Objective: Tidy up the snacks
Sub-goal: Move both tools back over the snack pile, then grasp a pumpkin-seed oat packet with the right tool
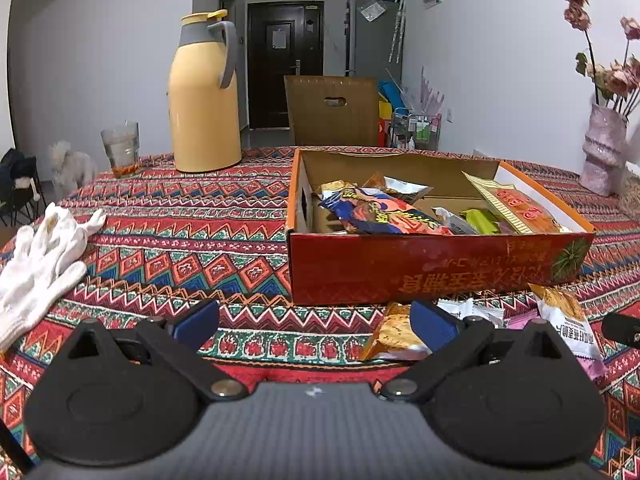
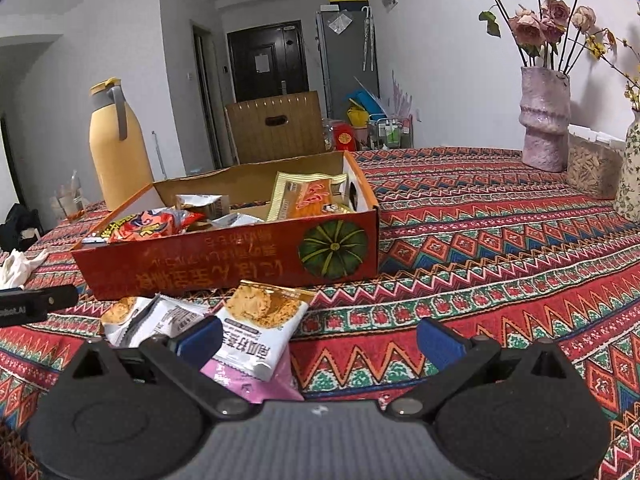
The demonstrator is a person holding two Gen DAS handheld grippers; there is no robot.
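A table covered by a red patterned tablecloth (image 1: 224,216) carries everything. On it stand a yellow thermos jug (image 1: 204,100), a drinking glass (image 1: 121,148) just beside it, and a pair of white gloves (image 1: 40,256) near the left edge. A shallow red cardboard box (image 1: 420,268) filled with snack packets sits mid-table. In front of the box lie loose packets: a white biscuit packet (image 2: 260,320), another white packet (image 2: 160,316) and a pink one (image 2: 264,384) under them. A pink vase (image 2: 546,120), a clear container (image 2: 592,168) and a floral vase (image 2: 631,168) stand at the far right.

The left gripper (image 1: 314,322) hangs low and level, its blue-padded jaws spread wide with nothing between them. The right gripper (image 2: 320,336) does likewise, jaws apart and empty.
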